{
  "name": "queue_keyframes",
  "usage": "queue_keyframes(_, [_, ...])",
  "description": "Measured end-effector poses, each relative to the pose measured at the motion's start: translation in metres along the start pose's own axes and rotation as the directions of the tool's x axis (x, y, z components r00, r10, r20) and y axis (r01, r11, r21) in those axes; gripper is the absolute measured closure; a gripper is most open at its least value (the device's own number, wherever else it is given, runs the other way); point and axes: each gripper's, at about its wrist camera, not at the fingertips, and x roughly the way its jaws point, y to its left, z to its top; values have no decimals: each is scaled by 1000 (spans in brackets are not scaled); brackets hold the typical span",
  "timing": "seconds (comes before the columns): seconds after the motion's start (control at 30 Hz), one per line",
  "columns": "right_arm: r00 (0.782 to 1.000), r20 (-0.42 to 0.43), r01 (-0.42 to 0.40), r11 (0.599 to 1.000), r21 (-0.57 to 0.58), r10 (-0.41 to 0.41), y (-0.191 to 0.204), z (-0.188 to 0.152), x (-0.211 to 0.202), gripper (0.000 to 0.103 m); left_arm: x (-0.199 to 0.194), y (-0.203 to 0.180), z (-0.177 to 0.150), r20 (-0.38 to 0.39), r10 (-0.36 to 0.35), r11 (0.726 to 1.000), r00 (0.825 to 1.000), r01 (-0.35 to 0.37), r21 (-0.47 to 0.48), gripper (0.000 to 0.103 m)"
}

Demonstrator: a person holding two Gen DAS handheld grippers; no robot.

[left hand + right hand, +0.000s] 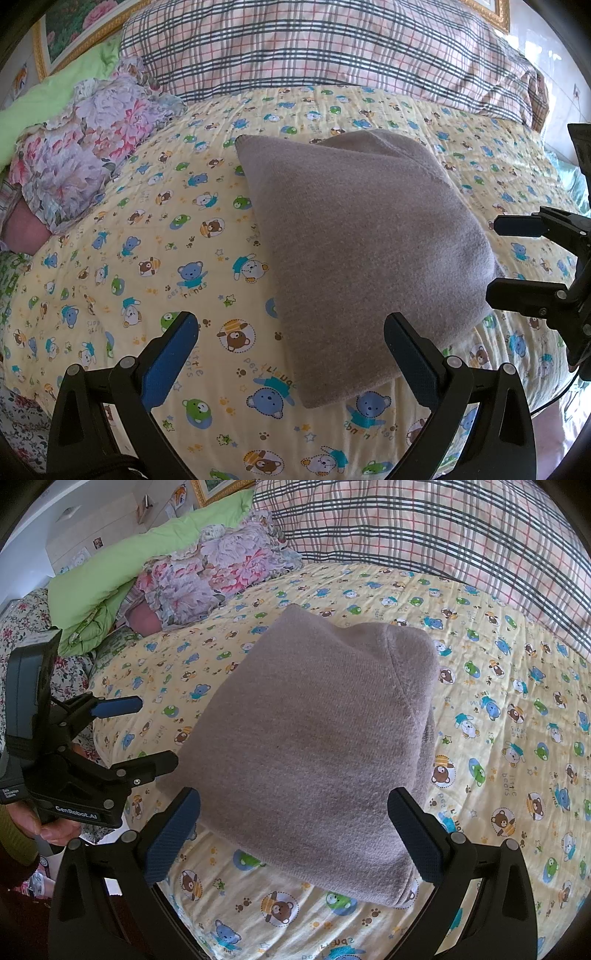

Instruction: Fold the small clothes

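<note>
Clothes here come down to one piece: a small grey-mauve knitted garment (354, 236), already doubled into a thick, roughly square bundle. It lies in the middle of the bed, on a yellow sheet (155, 229) printed with little bears. That flat, open patch looks chosen as the folding spot, since it gives room on every side of the bundle.

Going down in size from the bed itself: a plaid quilt (325, 48) is heaped along the far edge, with a lime-green quilt (147, 554) and a floral pillow (88, 147) bunched at the far left. All three sit well clear of the garment, pushed back so nothing gets caught up in a fold.

On the garment, a diagonal seam or folded edge shows near its far right corner in the right wrist view, and the layers stack neatly at the near right corner. I judge the folding nearly or fully done; perhaps only a pat or a final tuck remains.

Smallest are the tools. The left claw (291, 354) hangs at the garment's near left side, its blue pads spread wide, holding nothing. The right claw (295, 830) hovers over the near edge, likewise spread and empty. Neither seems to touch the cloth, which suits a bundle lying released.
</note>
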Motion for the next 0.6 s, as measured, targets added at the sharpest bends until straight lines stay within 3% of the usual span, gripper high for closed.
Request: queue_keyframes(0.6, [1000,12,-3,1000,13,2,-2,1,-6,2,-2,2,-3,1,13,1000,1000,-13,-22,2])
